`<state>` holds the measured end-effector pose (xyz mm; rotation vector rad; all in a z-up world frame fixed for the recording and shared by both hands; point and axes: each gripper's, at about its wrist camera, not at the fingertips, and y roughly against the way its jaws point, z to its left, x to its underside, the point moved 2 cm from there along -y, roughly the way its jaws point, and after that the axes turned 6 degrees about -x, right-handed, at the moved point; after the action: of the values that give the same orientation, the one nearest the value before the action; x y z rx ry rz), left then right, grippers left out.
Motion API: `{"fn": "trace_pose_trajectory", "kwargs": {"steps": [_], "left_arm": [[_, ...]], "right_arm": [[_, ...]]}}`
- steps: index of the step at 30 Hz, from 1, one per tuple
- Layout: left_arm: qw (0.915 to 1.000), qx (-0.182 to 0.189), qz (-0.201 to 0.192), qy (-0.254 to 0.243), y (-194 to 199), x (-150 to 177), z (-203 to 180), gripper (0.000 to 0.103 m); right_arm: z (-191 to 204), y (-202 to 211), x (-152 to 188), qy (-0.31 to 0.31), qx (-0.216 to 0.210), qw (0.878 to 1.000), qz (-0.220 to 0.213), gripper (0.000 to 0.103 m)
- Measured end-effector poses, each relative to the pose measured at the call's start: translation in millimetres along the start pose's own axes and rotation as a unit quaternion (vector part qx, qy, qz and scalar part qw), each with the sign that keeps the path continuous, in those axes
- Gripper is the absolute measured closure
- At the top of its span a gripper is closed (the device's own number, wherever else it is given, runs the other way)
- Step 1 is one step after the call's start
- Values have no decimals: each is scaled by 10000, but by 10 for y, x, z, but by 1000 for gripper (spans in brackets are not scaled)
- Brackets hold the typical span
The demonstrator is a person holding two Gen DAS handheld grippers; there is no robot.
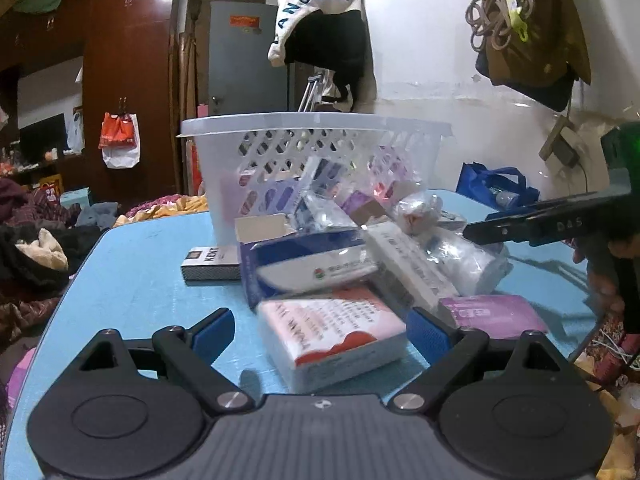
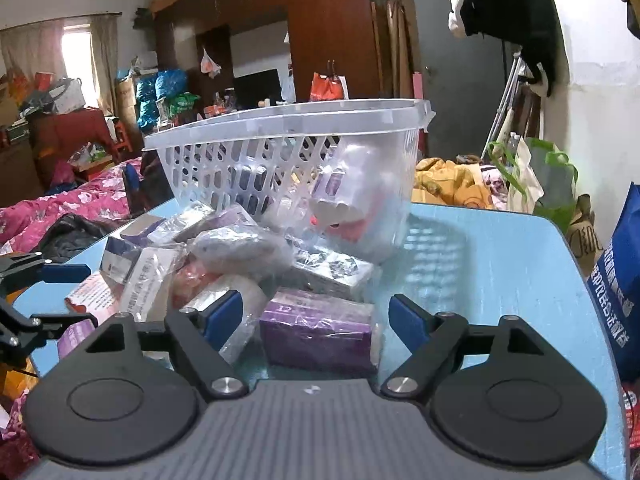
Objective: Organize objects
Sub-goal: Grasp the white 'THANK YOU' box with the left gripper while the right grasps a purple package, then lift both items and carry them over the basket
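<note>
1. Left wrist view: the left gripper (image 1: 320, 330) stands wide apart over the blue table (image 1: 140, 280), and the red-and-white packet (image 1: 332, 330) lies between its blue pads. Neither pad presses on the packet, so nothing is held. Just ahead of the jaws is a blue-and-white box (image 1: 308, 268) and a Kent pack (image 1: 210, 264) ahead to the left. A purple packet (image 1: 494, 311) sits off the right pad. The white basket (image 1: 312, 128) stands beyond the heap.

2. Same view, progress: a few packs show through the basket's lattice, but most of the pile lies loose on the table. By my reckoning the sorting is early, with the bulk left to do.

3. Right wrist view: the right gripper (image 2: 316, 316) is open rather wide, and the purple box (image 2: 318, 330) sits between its pads. Gaps show on both sides, so no grip is made. Bagged packets (image 2: 240, 250) are heaped ahead and to the left, reaching to the basket wall.

4. Same view: the left gripper shows at the far left edge, apart from the right one.
</note>
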<state>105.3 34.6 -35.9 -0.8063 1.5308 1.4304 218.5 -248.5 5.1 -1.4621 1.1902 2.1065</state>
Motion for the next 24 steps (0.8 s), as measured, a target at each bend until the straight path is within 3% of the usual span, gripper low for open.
{"fn": "trace_pose_trajectory", "kwargs": {"steps": [9,12,15,19,24], "left_arm": [[9993,-195,130,-304,-91,91,-154,9],[9994,-210,39,-286,-69,105,-134,15],[9994,-110,-153,-273,5,143,-121,15],[9988,-47,-459,-179,144,120,-91,15],[9967,-52,-805,-2,275,34,-19,15]], "right_arm": [[13,22,26,151,192,9996,168,24],[17,-14,24,157,163,9993,301,35],[11,-5,36,121,148,9995,252,38],[39,84,85,190,159,9996,-96,38],[54,277,126,142,545,9946,-870,38]]}}
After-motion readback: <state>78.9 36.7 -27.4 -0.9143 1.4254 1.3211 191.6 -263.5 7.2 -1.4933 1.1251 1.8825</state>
